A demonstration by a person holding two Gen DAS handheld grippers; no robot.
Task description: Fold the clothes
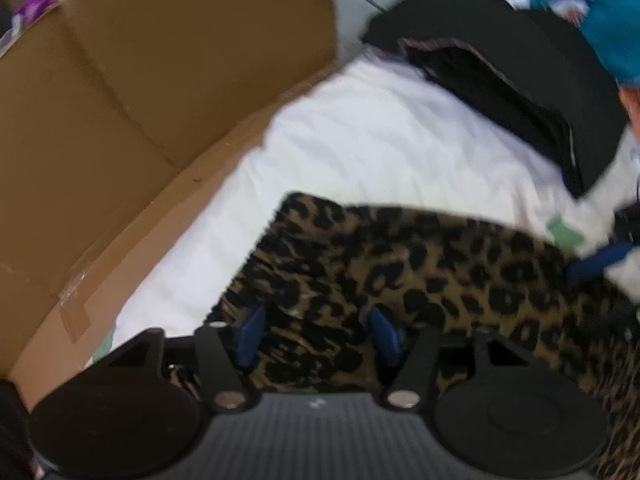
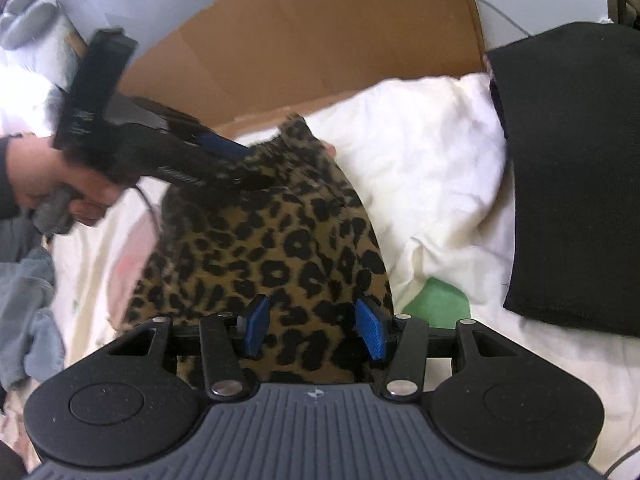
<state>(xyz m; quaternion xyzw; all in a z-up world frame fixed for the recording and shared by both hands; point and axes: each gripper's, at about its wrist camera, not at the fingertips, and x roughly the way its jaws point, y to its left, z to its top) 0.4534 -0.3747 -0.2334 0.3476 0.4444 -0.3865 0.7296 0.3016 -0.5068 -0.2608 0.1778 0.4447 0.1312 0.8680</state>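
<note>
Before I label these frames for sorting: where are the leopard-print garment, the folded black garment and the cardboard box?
leopard-print garment (image 2: 272,256): right wrist view, middle of fabric.
folded black garment (image 2: 572,176): right wrist view, top face.
cardboard box (image 1: 132,92): left wrist view, flap.

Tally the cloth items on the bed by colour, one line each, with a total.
Leopard-print garment: 1
Black folded garment: 1
Blue-grey denim garment: 1
Teal cloth: 1
Small green cloth: 1
Total: 5
</note>
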